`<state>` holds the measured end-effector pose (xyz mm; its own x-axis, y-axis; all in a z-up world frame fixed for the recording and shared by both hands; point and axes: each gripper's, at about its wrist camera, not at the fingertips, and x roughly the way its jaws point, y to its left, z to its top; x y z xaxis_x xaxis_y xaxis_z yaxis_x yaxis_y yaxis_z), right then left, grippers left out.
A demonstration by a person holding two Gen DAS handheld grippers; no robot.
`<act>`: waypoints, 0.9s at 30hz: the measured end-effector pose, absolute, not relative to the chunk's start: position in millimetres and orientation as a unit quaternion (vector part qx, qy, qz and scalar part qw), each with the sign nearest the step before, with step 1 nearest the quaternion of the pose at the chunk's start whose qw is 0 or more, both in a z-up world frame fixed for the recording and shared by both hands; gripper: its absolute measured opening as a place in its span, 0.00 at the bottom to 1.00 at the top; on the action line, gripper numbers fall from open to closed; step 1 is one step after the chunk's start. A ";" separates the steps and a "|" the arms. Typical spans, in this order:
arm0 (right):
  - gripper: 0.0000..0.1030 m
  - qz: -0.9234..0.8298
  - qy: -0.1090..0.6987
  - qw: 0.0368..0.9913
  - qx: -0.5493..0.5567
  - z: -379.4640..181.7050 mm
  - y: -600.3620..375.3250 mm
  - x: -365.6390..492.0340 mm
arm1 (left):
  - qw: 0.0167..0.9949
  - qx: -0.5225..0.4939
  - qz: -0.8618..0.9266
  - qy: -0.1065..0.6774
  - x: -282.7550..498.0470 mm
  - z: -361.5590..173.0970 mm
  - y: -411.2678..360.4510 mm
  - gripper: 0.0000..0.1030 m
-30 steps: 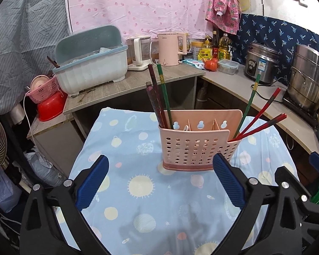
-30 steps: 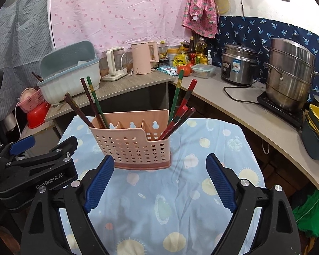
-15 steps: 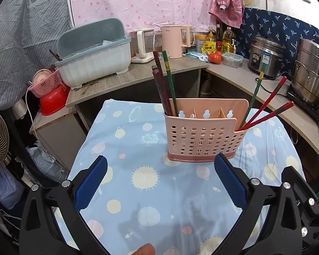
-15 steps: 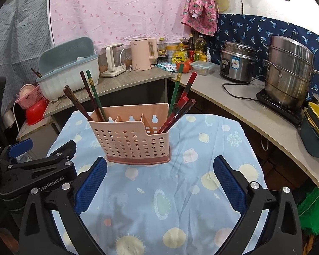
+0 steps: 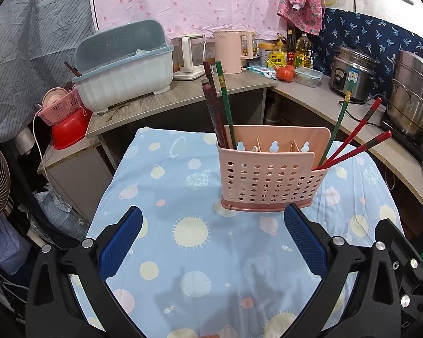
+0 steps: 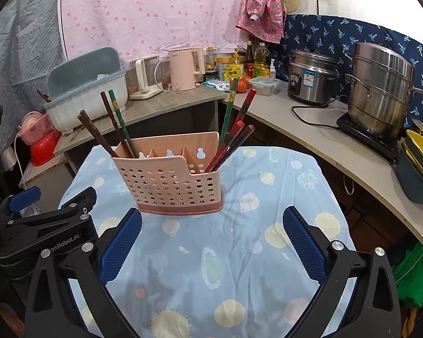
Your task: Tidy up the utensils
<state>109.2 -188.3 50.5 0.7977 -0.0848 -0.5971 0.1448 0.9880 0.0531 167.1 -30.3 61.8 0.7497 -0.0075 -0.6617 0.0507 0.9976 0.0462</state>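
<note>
A pink perforated caddy [image 5: 268,177] stands upright on a table under a blue cloth [image 5: 194,253] printed with suns and planets, nearer the far edge than the near one and a little toward the right side in the left wrist view.

In its left end compartment lean three chopsticks [image 5: 220,107] — two dark brown, one green — with their tips up and tilted left. The middle compartments look nearly empty; something pale shows in one, too small to tell. In the right end compartment lean more chopsticks [image 5: 355,140] — one green, the rest red and dark — fanning out to the right over the caddy's lower corner.

The left gripper [image 5: 213,246] hangs over the near part of the cloth, its blue pads [image 5: 121,242] spread wide with nothing between them, clear of the caddy. The right gripper [image 6: 211,246] sits beside it, over the near edge too; its jaws have just been opening and now stand wide, empty, with the caddy ahead of them and untouched. From the right wrist view, the left gripper's black frame shows at the table's left edge.
</note>
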 end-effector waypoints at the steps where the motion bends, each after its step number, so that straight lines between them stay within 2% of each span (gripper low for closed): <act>1: 0.94 -0.061 0.313 0.947 0.048 49.8 -188.5 109.2 | 0.934 0.029 -0.016 0.355 167.2 61.1 -30.1 0.93; 27: 0.94 -0.061 0.319 0.944 0.048 45.5 -187.1 109.3 | 0.936 0.038 -0.014 0.350 162.7 58.8 -32.1 0.93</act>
<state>109.3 -187.1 45.5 0.7886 -0.0853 -0.6089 0.1464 0.9879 0.0512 162.7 -32.1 58.8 0.7540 0.0010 -0.6568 0.0519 0.9968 0.0611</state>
